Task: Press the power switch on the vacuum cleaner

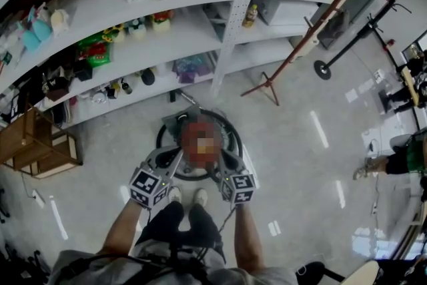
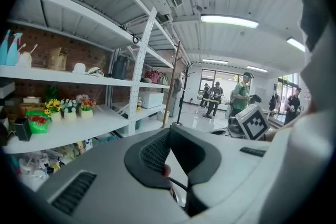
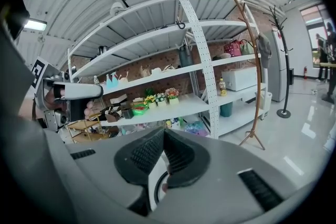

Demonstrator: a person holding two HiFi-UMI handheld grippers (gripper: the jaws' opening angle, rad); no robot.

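The vacuum cleaner (image 1: 235, 134) is a round, low unit with a black ring, standing on the floor just ahead of the person's shoes. A mosaic patch hides its centre, so no switch shows. My left gripper (image 1: 177, 157) reaches over its near left rim and my right gripper (image 1: 218, 158) over its near right rim. I cannot tell whether either one touches it. The left gripper view shows the left gripper (image 2: 169, 131) with jaw tips together and nothing held. The right gripper (image 3: 164, 131) looks the same in the right gripper view. A sliver of the dark ring (image 3: 152, 194) shows under its jaws.
White shelving (image 1: 173, 33) full of small goods runs behind the vacuum cleaner. A wooden coat stand (image 1: 313, 30) leans at the right, with a black stand base (image 1: 323, 69) beyond it. A wooden crate (image 1: 37, 143) sits at left. A person (image 1: 393, 160) is at the far right.
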